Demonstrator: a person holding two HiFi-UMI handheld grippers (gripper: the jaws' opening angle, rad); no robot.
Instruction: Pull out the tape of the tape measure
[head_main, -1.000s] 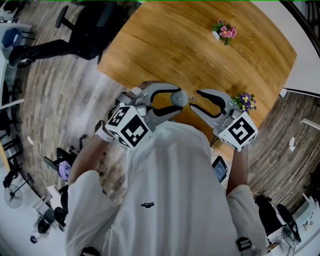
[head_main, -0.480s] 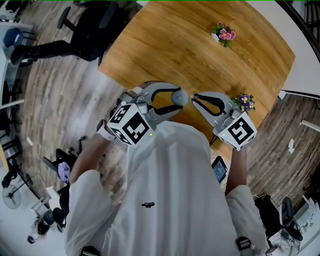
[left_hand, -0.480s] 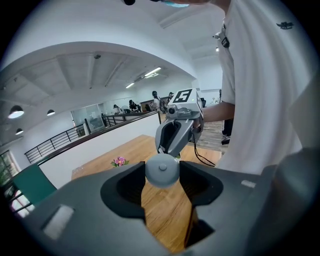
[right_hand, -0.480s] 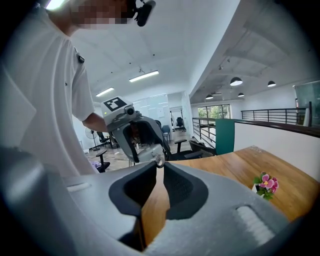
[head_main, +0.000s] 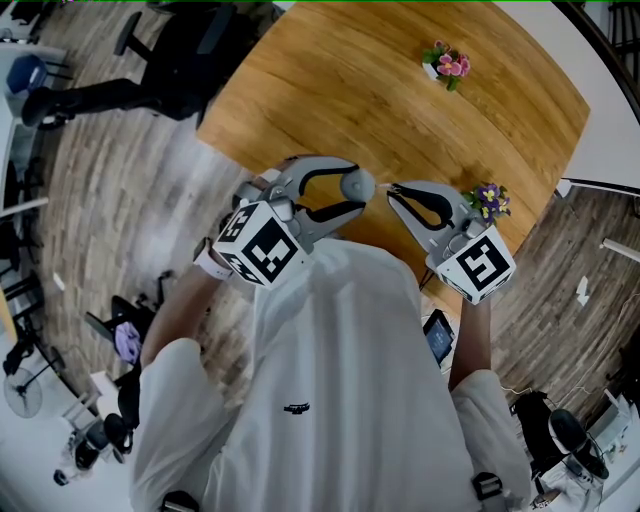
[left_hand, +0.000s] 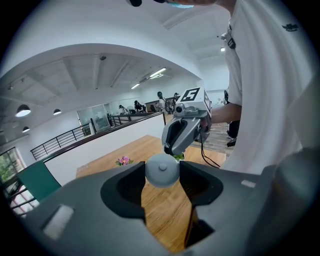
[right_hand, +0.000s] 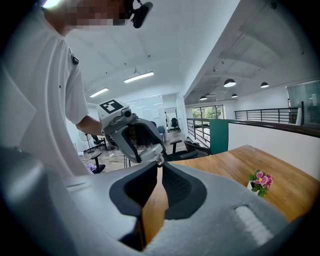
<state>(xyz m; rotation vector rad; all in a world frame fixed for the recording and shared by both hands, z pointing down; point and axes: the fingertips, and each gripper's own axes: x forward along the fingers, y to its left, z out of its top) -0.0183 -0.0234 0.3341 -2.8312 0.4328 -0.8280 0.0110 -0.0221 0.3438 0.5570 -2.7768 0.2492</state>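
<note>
R claw (head_main: 391, 191) just closed onto tab (right_hand: 159, 161) of tape measure (left_hand: 161, 170) in L claw (head_main: 352, 190).

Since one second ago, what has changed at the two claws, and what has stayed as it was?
The right claw has just been closing: its jaws stood open beside the tape measure, and now they pinch the end tab of the tape. The claw itself hardly shifted. The left claw stays clamped on the tape measure, in the same place. No tape is drawn out yet.
</note>
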